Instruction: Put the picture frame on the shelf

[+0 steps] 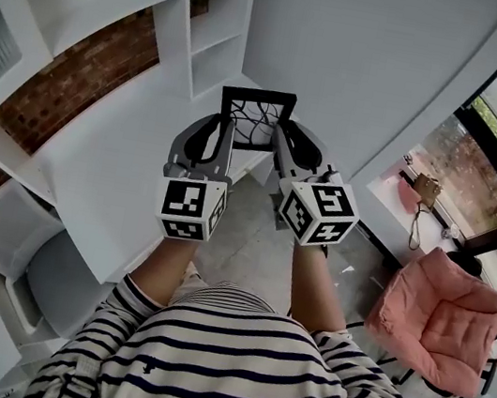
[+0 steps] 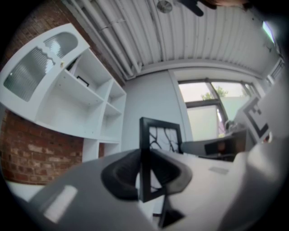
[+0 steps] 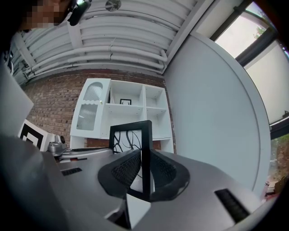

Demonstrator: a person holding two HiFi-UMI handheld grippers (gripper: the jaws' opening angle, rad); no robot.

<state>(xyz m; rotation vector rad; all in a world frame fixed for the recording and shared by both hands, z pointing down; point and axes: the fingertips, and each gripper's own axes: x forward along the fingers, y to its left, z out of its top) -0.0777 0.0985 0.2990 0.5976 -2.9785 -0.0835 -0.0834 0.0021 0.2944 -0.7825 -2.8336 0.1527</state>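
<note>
A small black picture frame (image 1: 255, 118) with a black-and-white branch print is held upright in the air between both grippers. My left gripper (image 1: 225, 142) is shut on the frame's left edge (image 2: 145, 162). My right gripper (image 1: 278, 149) is shut on its right edge (image 3: 146, 158). The white shelf unit (image 1: 202, 33) with open compartments hangs on the brick wall, up and to the left of the frame. In the right gripper view the shelf unit (image 3: 122, 115) stands straight behind the frame, some way off.
A white desk top (image 1: 108, 188) runs under the shelf unit at the left. Another small black frame (image 3: 126, 102) stands in an upper compartment. A frosted-glass cabinet door (image 3: 89, 108) closes the shelf's left side. A pink chair (image 1: 437, 317) and windows are at the right.
</note>
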